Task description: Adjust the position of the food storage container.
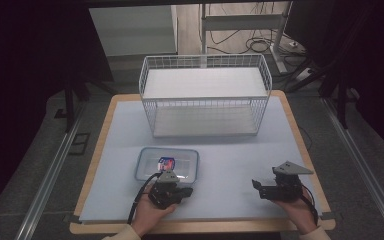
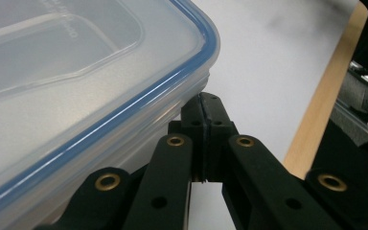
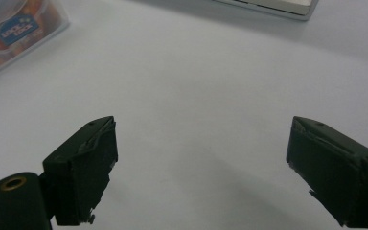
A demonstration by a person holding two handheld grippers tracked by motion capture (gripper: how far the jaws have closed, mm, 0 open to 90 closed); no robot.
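A clear plastic container (image 1: 141, 165) with a blue-rimmed lid sits on the pale mat at front centre, and a red and blue label (image 1: 166, 162) shows through it. My left gripper (image 1: 176, 184) is at its near edge. In the left gripper view the container's corner (image 2: 124, 96) is close by. The left gripper (image 2: 203, 103) is shut, its tip just under the lid's rim, with nothing visible between the jaws. My right gripper (image 1: 256, 187) hovers at front right, pointing left. Seen along its own jaws, the right gripper (image 3: 203, 139) is open over bare mat, with the container (image 3: 14, 28) far off.
A white wire basket shelf (image 1: 205, 95) with two levels stands at the back of the mat. Its base edge (image 3: 268, 5) shows at the top of the right gripper view. The table's wooden edge (image 2: 326, 96) runs close to the left gripper's right.
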